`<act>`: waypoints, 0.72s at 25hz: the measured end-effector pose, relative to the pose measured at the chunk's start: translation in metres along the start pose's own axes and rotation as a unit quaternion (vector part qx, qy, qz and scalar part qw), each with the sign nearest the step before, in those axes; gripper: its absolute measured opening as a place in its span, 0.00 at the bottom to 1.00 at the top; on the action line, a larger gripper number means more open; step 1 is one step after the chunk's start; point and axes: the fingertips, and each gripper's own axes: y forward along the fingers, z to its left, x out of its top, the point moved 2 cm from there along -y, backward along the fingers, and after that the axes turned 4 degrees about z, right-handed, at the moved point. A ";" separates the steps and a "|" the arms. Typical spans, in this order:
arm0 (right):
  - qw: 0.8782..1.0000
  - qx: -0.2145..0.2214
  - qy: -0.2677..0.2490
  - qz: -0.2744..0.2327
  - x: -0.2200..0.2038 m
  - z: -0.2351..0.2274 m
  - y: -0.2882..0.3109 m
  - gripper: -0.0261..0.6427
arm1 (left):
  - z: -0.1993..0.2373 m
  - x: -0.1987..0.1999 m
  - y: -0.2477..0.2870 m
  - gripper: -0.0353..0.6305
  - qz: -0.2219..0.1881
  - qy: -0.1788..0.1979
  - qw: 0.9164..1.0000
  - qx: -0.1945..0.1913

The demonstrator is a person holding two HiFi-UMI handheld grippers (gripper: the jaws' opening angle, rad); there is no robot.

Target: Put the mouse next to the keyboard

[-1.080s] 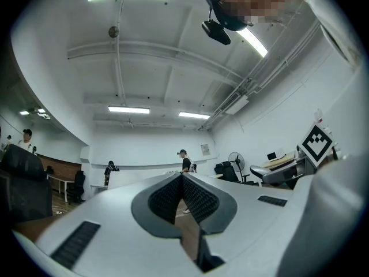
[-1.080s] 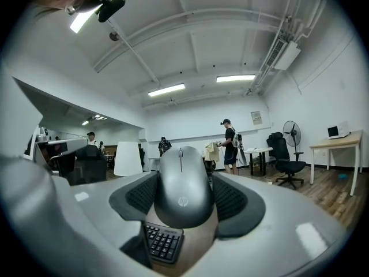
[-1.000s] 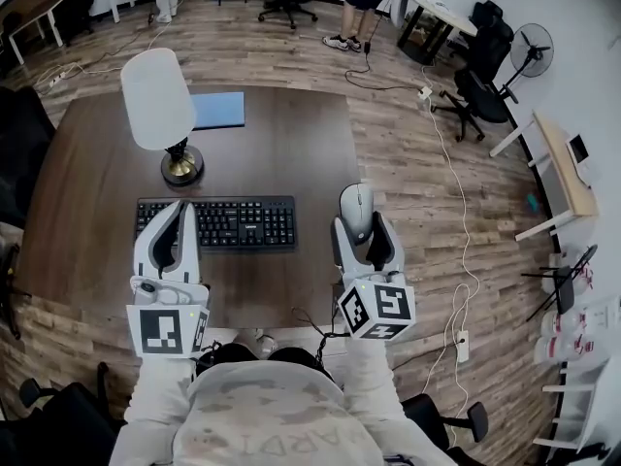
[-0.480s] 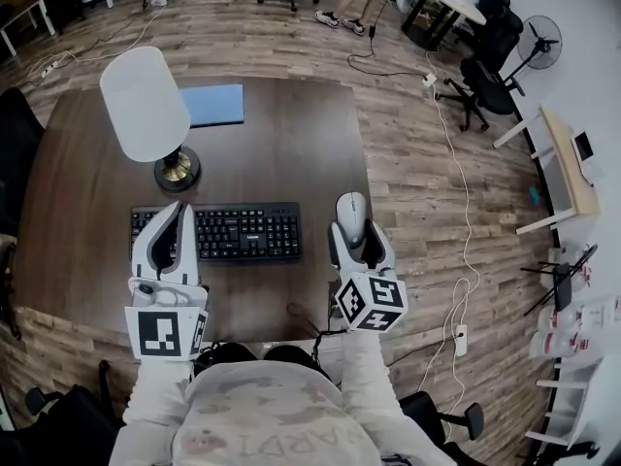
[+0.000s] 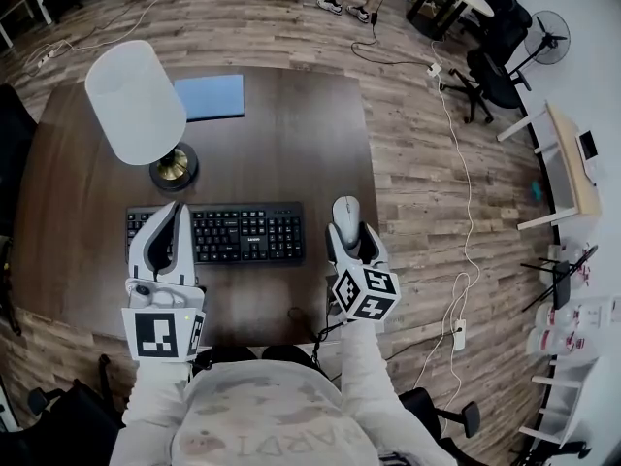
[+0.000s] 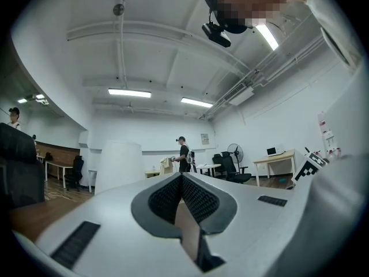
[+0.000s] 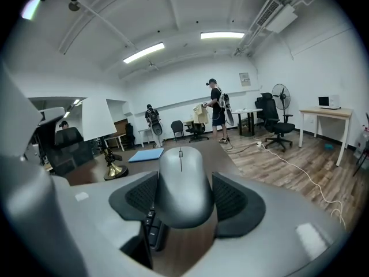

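The right gripper [image 5: 349, 232], at lower centre-right of the head view, has its jaws closed on the mouse [image 5: 344, 211], with a pad pressed against each side. The mouse is just right of the keyboard [image 5: 217, 234], near its right end but apart from it, over the table [image 5: 291, 144]. I cannot tell whether it touches the wood. The left gripper [image 5: 166, 225], at lower left, is over the keyboard's left end with its jaws pressed together and nothing between them. A lamp [image 5: 134, 101] stands at upper left, with a blue pad [image 5: 208, 96] just to its right.
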 end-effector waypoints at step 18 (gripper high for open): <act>0.994 -0.025 -0.011 0.103 -0.057 -0.019 0.057 0.50 | 0.018 -0.023 0.019 0.06 0.026 -0.010 1.000 0.014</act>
